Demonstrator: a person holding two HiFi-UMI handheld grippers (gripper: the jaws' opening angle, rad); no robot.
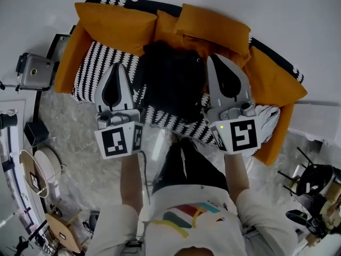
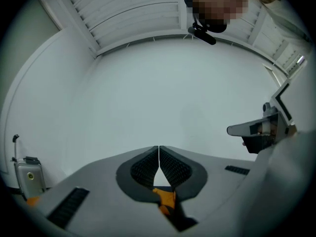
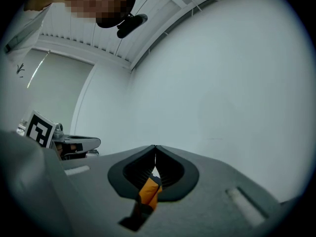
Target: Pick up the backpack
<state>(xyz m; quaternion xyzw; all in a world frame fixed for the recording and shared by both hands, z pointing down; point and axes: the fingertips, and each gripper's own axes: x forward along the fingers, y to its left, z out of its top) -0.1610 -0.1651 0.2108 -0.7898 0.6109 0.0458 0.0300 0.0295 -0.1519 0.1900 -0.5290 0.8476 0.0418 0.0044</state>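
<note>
The black backpack [image 1: 171,84] lies in the middle of a sofa [image 1: 95,63] with a black-and-white striped cover. My left gripper [image 1: 117,65] hovers over the seat just left of the backpack, jaws shut with nothing between them. My right gripper [image 1: 214,57] hovers at the backpack's right edge, also shut and empty. In the left gripper view the left gripper [image 2: 158,147] has its tips together against a plain white wall, and the right gripper [image 3: 155,146] looks the same in the right gripper view. A scrap of orange shows through the gap behind each pair of tips. Neither gripper view shows the backpack.
Orange cushions [image 1: 114,25] [image 1: 213,28] line the sofa's back, and orange side cushions [image 1: 274,84] stand at its ends. A camera on a stand [image 1: 34,71] is left of the sofa. Round items [image 1: 40,167] and gear [image 1: 314,196] sit on the marble floor at both sides.
</note>
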